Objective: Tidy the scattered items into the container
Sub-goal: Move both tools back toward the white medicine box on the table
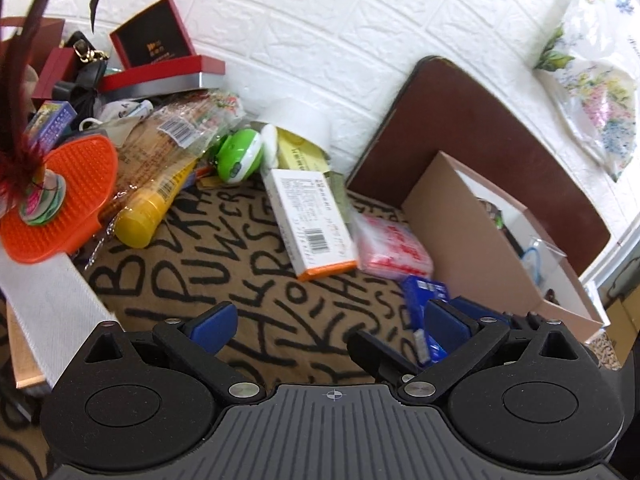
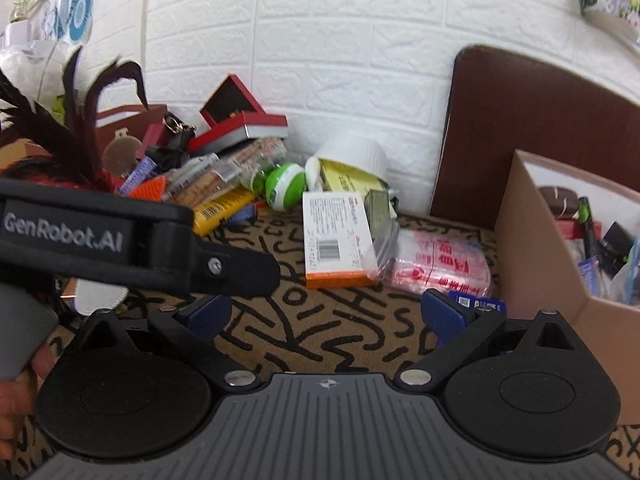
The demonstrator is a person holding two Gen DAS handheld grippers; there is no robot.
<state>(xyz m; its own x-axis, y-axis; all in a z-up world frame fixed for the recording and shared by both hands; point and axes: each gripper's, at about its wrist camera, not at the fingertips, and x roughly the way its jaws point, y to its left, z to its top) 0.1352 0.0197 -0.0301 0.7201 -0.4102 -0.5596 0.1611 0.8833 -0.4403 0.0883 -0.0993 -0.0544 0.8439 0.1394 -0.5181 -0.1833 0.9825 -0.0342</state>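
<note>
My left gripper (image 1: 330, 322) is open and empty above the patterned mat. My right gripper (image 2: 324, 312) is open and empty too. The cardboard box (image 1: 452, 224) stands at the right with several items inside; it also shows in the right wrist view (image 2: 536, 256). Loose on the mat lie a white and orange box (image 1: 310, 216), a red-printed plastic packet (image 1: 394, 250) and a blue packet (image 1: 424, 300) by my left gripper's right finger. The same white and orange box (image 2: 334, 236), red-printed packet (image 2: 444, 264) and blue packet (image 2: 480, 304) show in the right wrist view.
A pile at the back left holds a yellow tube (image 1: 154, 200), a green round gadget (image 1: 240, 154), an orange brush (image 1: 64, 200), a feather toy (image 1: 24, 152) and red gift boxes (image 1: 160, 56). A brown board (image 1: 480, 132) leans on the white brick wall. The left gripper's body (image 2: 120, 240) crosses the right wrist view.
</note>
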